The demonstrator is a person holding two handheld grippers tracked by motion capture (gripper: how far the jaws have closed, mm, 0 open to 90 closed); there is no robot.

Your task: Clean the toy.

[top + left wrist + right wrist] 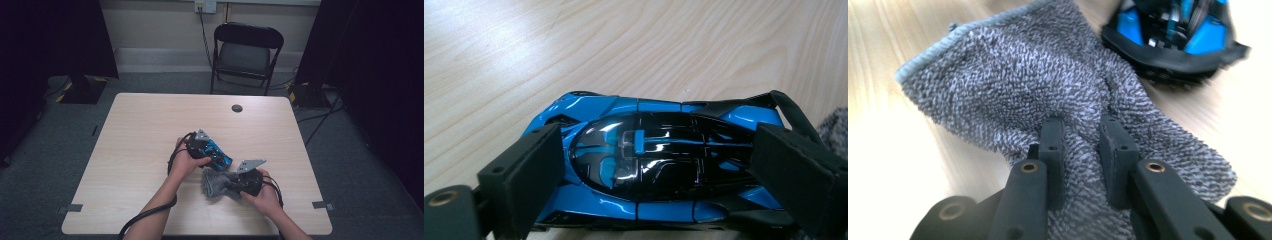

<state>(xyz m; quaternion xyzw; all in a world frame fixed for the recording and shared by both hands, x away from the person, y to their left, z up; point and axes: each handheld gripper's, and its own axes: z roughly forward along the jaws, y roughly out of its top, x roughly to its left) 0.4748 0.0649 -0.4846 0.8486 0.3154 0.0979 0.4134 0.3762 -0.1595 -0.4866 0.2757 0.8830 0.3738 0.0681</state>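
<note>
Left gripper point(659, 175) clamps the blue toy car point(659, 155) nose to tail, low over the surface point(145, 140). The car is rigid with a glossy, probably slippery shell, so end-on grip suits it. Right gripper point(1083, 135), jaws narrow, pinches a fold of the grey terry cloth point(1013, 85) beside the car. The cloth is soft and limp; bunch it at the middle.

wooden table point(140, 150) under car point(218, 153), cloth point(216, 182)
</note>
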